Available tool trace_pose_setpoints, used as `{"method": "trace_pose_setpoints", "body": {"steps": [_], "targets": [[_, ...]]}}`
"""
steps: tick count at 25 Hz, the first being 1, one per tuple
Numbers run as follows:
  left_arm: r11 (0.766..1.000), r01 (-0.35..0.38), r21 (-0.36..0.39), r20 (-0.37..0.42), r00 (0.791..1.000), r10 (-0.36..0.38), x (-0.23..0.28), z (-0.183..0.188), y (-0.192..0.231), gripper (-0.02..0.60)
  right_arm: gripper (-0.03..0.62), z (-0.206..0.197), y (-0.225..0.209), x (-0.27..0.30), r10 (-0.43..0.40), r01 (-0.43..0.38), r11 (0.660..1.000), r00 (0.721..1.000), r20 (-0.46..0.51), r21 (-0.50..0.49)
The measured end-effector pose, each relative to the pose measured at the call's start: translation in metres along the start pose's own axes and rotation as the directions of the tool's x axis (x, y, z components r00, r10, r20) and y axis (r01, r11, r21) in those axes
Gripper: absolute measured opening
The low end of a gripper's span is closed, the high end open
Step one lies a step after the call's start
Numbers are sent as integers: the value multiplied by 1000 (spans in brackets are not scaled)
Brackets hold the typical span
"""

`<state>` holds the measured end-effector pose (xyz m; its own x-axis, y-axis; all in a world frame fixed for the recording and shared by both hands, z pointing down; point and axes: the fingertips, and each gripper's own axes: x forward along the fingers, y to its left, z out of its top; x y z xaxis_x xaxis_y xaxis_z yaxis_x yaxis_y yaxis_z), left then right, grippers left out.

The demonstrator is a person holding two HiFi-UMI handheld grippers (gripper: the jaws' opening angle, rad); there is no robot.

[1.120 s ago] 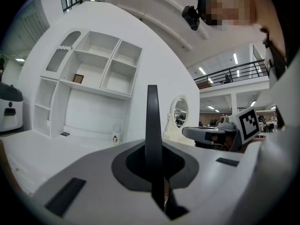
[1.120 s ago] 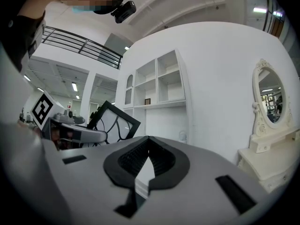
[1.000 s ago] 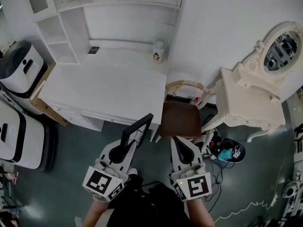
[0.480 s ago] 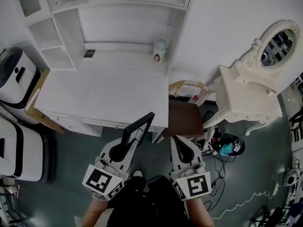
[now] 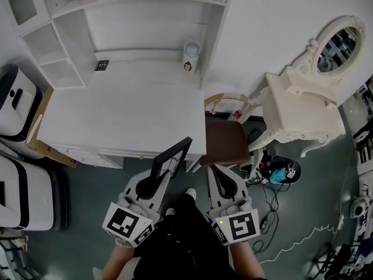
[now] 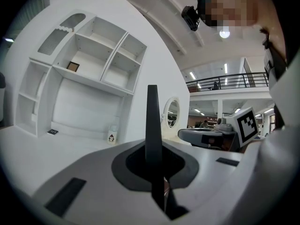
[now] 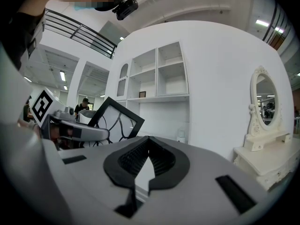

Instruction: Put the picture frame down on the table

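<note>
White table (image 5: 116, 121); left tool (image 6: 155, 172) pinching picture frame (image 6: 152, 121), edge-on there, patterned face from pressed-together right tool (image 7: 143, 165)

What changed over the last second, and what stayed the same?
The person stepped toward the white table; a shoe now shows between the grippers, and both moved forward with the picture frame. Unchanged: left gripper shut on the frame, right gripper shut and empty, frame not yet on the table.
</note>
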<state>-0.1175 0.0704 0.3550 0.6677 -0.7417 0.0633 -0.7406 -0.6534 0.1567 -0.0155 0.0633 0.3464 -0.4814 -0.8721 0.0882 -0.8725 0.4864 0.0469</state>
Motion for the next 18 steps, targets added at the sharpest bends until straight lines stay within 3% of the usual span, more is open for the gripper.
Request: {"method": "trace_pose_setpoints", "body": {"steps": [13,18], "targets": [[1000,20,-4,-12,1000,-20,55,7,17,12,2,-9,-34,43,29,-29,999,999,-41,19],[1000,17,-6,-16,1000,-17,82,10,25,12,39,-9,-48,68,72,-71,997,997,-33,39]]}}
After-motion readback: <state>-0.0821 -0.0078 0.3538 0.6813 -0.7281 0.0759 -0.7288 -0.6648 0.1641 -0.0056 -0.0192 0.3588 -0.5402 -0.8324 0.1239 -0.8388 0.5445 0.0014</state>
